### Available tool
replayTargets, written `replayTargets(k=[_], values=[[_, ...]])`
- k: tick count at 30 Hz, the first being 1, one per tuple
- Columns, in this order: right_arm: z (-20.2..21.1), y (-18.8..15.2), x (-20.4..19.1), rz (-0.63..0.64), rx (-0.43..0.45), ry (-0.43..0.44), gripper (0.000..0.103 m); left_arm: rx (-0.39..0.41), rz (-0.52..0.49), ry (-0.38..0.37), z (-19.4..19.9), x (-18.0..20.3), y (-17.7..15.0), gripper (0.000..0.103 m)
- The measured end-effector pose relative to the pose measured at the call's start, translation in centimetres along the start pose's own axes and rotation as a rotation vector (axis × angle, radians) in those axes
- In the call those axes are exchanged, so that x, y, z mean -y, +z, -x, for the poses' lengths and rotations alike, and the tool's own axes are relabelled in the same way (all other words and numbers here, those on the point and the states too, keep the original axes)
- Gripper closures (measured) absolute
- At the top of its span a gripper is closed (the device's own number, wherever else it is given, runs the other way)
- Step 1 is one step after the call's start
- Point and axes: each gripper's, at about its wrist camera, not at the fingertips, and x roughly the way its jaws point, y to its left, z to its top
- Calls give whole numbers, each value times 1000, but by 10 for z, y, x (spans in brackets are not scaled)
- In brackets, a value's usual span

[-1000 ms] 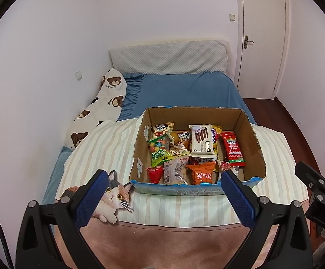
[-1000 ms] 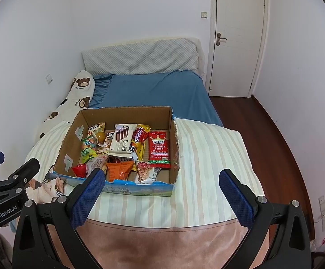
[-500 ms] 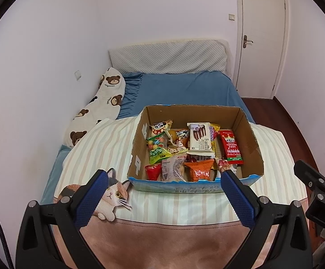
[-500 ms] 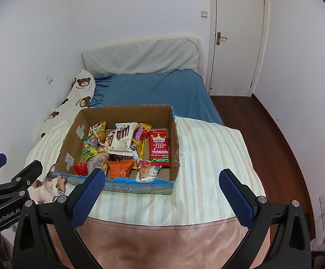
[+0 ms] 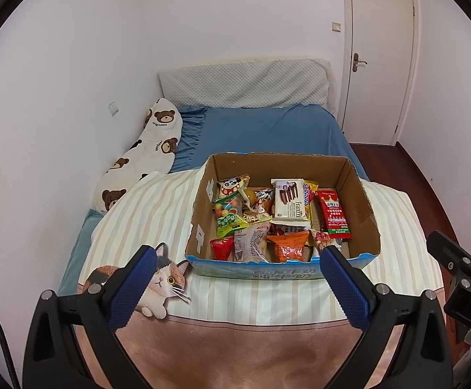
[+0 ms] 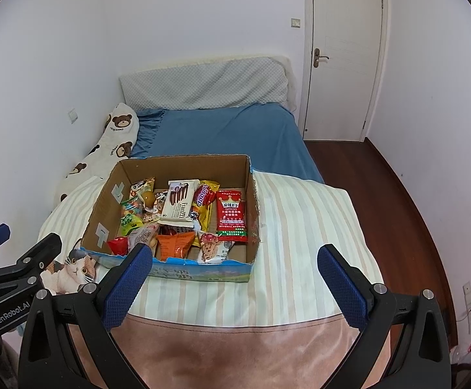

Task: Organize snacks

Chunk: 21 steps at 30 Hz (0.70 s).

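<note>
An open cardboard box (image 5: pixel 358 194) (image 6: pixel 105 201) sits on the striped blanket on the bed, filled with several snack packets. Among them are a white Franzzi wafer pack (image 5: pixel 289 199) (image 6: pixel 178 204), a red packet (image 5: pixel 334 214) (image 6: pixel 231 215), an orange bag (image 5: pixel 287 246) (image 6: pixel 174 244) and a green candy bag (image 5: pixel 229 220). My left gripper (image 5: pixel 235 261) is open and empty, held short of the box's near edge. My right gripper (image 6: pixel 232 259) is open and empty, also short of the box.
A bear-print pillow (image 5: pixel 138 162) lies along the left wall. A grey headboard cushion (image 5: pixel 245 84) and blue sheet (image 5: pixel 268 133) lie beyond the box. A white door (image 6: pixel 342 55) and wooden floor (image 6: pixel 397 178) are at the right. A cat print (image 5: pixel 161 278) marks the blanket.
Both grippers have drawn back slightly and risen; the box sits a little farther and higher in both views. Both stay open.
</note>
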Motion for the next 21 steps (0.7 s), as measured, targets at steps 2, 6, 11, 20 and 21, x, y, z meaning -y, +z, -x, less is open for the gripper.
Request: replayTargets(k=[2, 6, 11, 20, 21], values=[[2, 0, 0, -3, -1, 0, 0, 0, -2, 0, 0, 1, 0, 0], [2, 0, 0, -2, 0, 0, 0, 1, -1, 1, 1, 1, 0, 0], [2, 0, 0, -4, 1, 0, 0, 1, 0, 0, 1, 1, -1, 0], [2, 0, 1, -3, 2, 0, 0, 4, 3, 5, 3, 2, 1, 0], [2, 0, 1, -3, 2, 0, 0, 4, 2, 4, 3, 1, 0, 0]])
